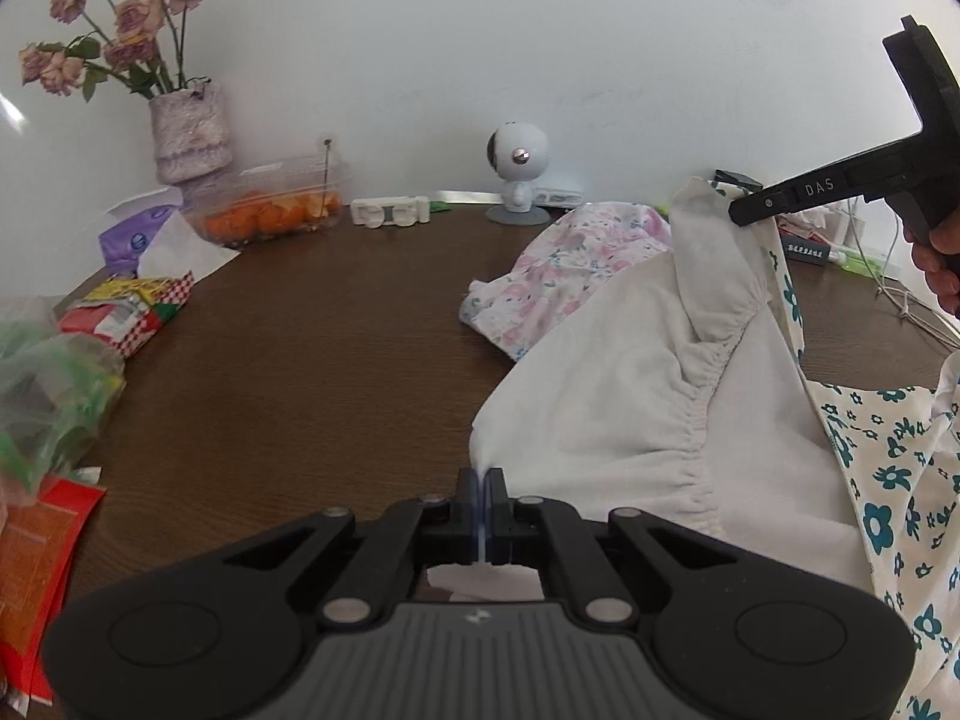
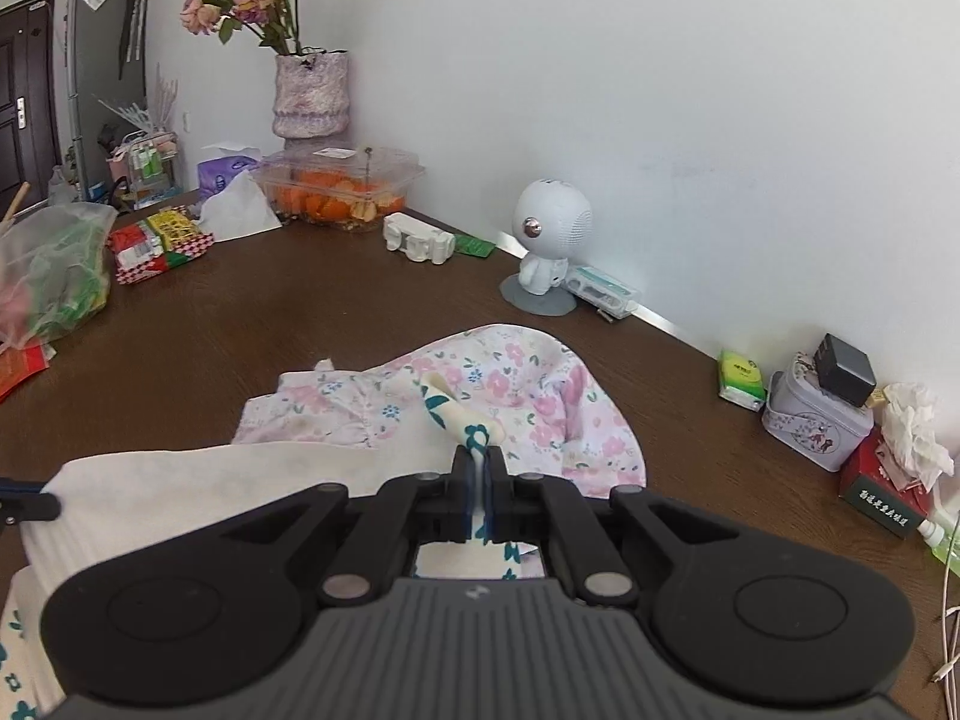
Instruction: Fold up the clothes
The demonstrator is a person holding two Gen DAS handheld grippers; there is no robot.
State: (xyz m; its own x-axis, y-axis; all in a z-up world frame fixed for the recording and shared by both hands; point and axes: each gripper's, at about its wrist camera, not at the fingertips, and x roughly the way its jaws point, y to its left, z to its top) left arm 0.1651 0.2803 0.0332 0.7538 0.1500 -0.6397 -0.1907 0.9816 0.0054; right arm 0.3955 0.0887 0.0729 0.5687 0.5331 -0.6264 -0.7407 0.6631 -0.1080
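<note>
Claws: two, left claw point(image 1: 482, 483) and right claw point(image 2: 478, 461)
Clothes: two, green-flower dress point(image 1: 888, 480), pink-flower cloth point(image 2: 510, 384)
Vase point(image 2: 311, 96): one
Robot toy point(image 2: 549, 240): one

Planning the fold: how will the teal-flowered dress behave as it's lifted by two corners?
Probably floppy: the dress sags in loose folds between the left gripper and right gripper. Likely light, since thin pinches hold it up. Its gathered seam may bunch, and it could drag the pink garment it overlaps.

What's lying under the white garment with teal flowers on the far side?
The white teal-flowered garment, pinched by both grippers, overlaps the near edge of a crumpled pink floral cloth on the brown wooden table. Whatever lies beneath the lifted white fabric itself is covered.
</note>
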